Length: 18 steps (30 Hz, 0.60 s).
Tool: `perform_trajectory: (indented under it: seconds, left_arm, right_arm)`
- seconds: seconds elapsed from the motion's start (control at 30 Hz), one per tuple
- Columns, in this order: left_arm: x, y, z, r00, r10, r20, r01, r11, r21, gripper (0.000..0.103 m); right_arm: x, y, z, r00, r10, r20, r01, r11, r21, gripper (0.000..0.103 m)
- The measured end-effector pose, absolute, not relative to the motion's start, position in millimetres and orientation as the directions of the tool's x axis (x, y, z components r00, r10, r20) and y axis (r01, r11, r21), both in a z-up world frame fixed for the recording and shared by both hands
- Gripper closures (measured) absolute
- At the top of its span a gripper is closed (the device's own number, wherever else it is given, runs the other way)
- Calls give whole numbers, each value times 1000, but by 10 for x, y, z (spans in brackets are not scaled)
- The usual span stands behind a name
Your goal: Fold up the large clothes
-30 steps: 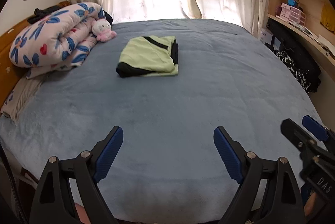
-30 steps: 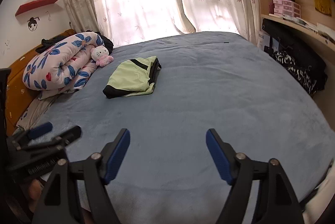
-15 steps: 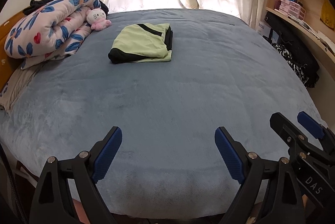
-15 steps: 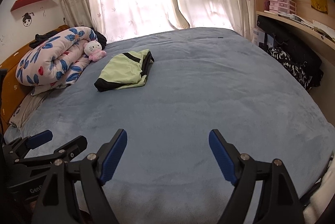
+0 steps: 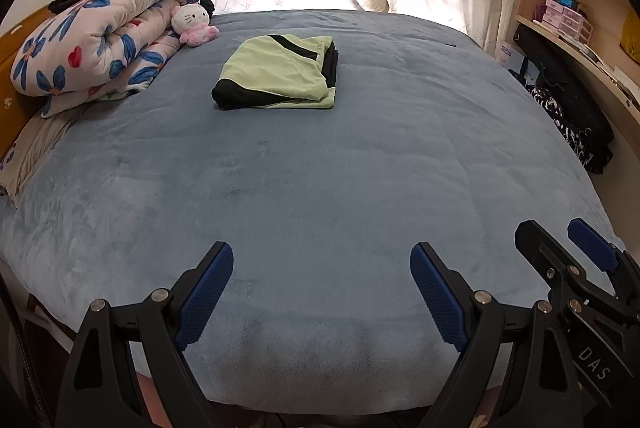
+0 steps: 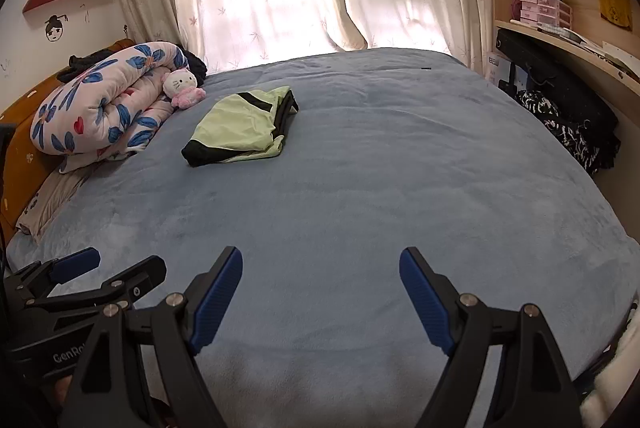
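Folded green garment on blue bed, left gripper and right gripper jaws released

A pale green garment with black trim lies folded into a compact, roughly rectangular bundle on the far half of the blue bedspread. A black band runs along its near left corner, a black stripe crosses its top, and dark layers show at its right edge. Its upper layer is slightly wrinkled. Nothing touches it; it rests flat, well apart from the near edge.
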<state>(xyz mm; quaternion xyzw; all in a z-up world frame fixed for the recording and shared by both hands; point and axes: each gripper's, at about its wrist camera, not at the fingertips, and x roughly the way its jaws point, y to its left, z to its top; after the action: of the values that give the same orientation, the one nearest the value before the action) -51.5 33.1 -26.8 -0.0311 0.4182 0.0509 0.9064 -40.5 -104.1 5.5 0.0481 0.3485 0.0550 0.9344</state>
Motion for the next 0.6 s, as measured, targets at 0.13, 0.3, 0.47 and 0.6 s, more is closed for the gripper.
perform_trajectory:
  seconds: [0.13,0.3,0.47,0.6]
  left_arm:
    - [-505,344,-280,642,64,-764,-119,993,-17,14]
    - [-516,352,-298,637,64,-768,-124,992,-20,14]
    - [-507,360,-311,631,65,-773,-130,991,-23,14]
    - [-497,371,-317,626,66,-777,-134,991,-24,14]
  right_arm:
    - [-405,-1037,54,752,135,-646,-69,990,126,21]
    - [-403,-1035,49,750,137,-647,-71,989,127,21]
    - [-407,-1029,42,749,135,-649,-70,990,126,21]
    - [-403,-1027,44,748,136,-649,-71,990,126,21]
